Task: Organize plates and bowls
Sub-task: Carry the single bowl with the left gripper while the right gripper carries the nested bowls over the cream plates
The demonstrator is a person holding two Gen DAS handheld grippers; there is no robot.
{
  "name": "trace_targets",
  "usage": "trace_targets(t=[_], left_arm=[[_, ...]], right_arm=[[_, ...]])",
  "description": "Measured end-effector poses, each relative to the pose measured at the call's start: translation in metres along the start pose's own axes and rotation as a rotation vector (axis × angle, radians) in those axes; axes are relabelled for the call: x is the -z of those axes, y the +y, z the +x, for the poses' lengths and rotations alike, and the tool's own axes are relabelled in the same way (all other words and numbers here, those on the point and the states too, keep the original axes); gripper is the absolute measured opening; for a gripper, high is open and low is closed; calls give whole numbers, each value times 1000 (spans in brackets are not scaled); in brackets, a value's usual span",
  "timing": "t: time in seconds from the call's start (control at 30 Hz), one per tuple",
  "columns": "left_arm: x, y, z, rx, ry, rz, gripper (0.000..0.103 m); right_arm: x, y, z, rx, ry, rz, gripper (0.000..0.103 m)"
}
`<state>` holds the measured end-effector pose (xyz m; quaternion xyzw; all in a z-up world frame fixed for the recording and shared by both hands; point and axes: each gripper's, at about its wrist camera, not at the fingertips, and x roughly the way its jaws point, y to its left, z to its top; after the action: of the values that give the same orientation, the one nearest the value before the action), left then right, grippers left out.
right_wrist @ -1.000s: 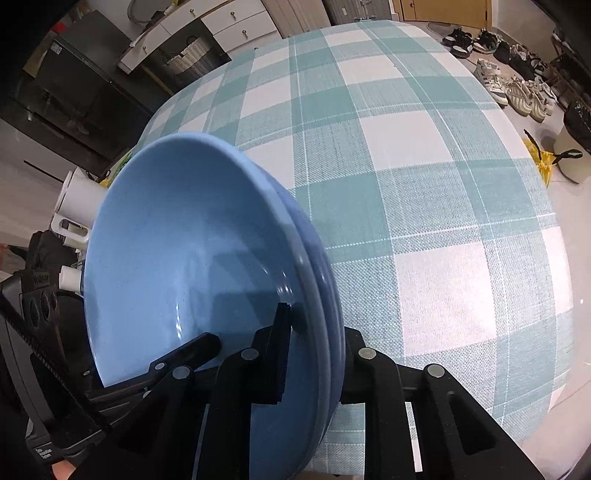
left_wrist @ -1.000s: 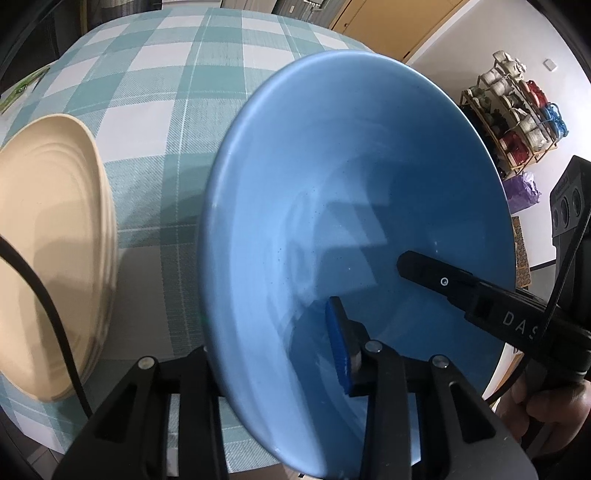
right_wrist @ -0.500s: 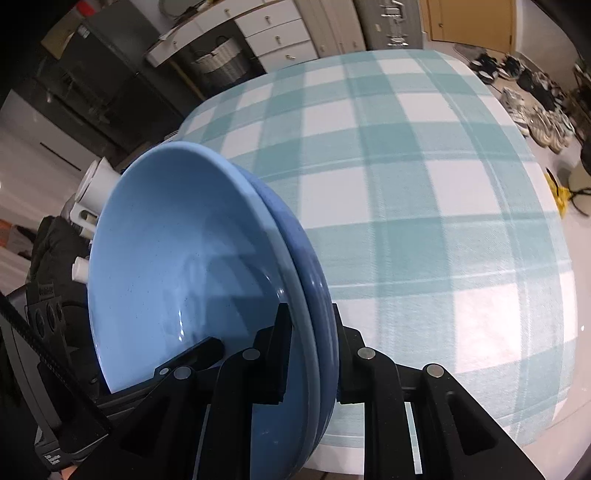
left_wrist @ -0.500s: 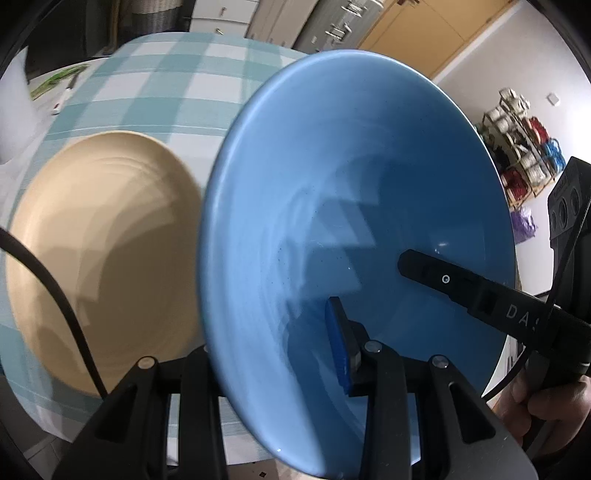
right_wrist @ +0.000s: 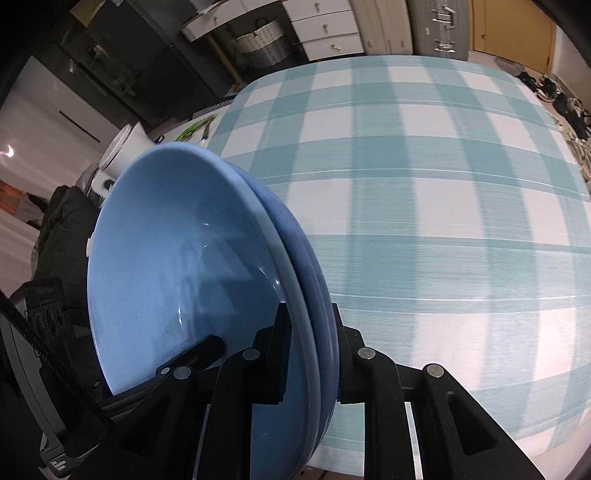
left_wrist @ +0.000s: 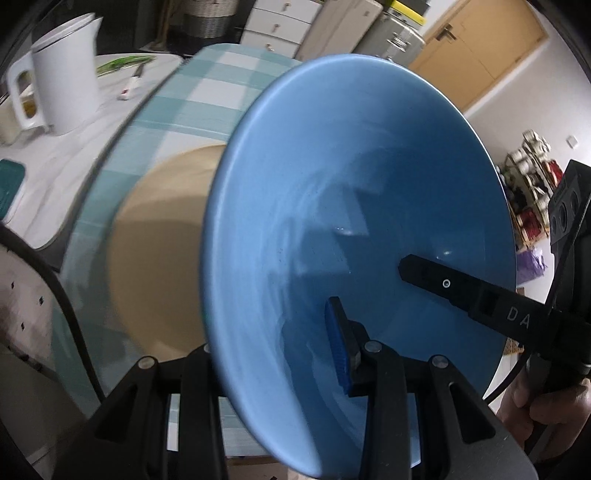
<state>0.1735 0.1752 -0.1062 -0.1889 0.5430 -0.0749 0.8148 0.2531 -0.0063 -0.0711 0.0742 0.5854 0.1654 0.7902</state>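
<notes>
I have both grippers on the nested pair of glossy blue ceramic bowls [right_wrist: 177, 266]: the left gripper [left_wrist: 273, 354] has its jaws clamped across the rim on one side, the right gripper [right_wrist: 306, 354] has its jaws clamped across both rims on the other. The stack hangs tilted in the air above the tabletop with the teal-and-white checked cloth [right_wrist: 424, 184].

To do this step well, I would carry the stack level, matching the two wrists so neither side twists the rims apart. Glazed ware slips, so I would set it down flat before loosening either side. The stack of beige round plates [left_wrist: 159, 236] lies just past the bowls in the left view; it is blurred, so how near I cannot say, and I would give it margin.

A white plastic electric kettle [left_wrist: 62, 77] stands on a pale counter beside the tabletop, with white drawers [right_wrist: 321, 26] and a wooden door [left_wrist: 484, 48] beyond.
</notes>
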Motion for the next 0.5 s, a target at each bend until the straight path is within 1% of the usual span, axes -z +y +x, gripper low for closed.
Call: trace_targets(t=[0.07, 0.23, 0.4, 0.5], left_arm=[[-10, 6, 0, -12, -2, -8, 34], [-14, 35, 1, -32, -1, -37, 35], [-20, 46, 5, -64, 4, -31, 35], [-20, 54, 10, -42, 28, -50, 35]], right_arm=[[-2, 8, 10, -7, 12, -5, 17], [-6, 26, 31, -8, 31, -7, 17], [-12, 28, 43, -13, 47, 11, 17], [-12, 32, 49, 14, 62, -2, 17]])
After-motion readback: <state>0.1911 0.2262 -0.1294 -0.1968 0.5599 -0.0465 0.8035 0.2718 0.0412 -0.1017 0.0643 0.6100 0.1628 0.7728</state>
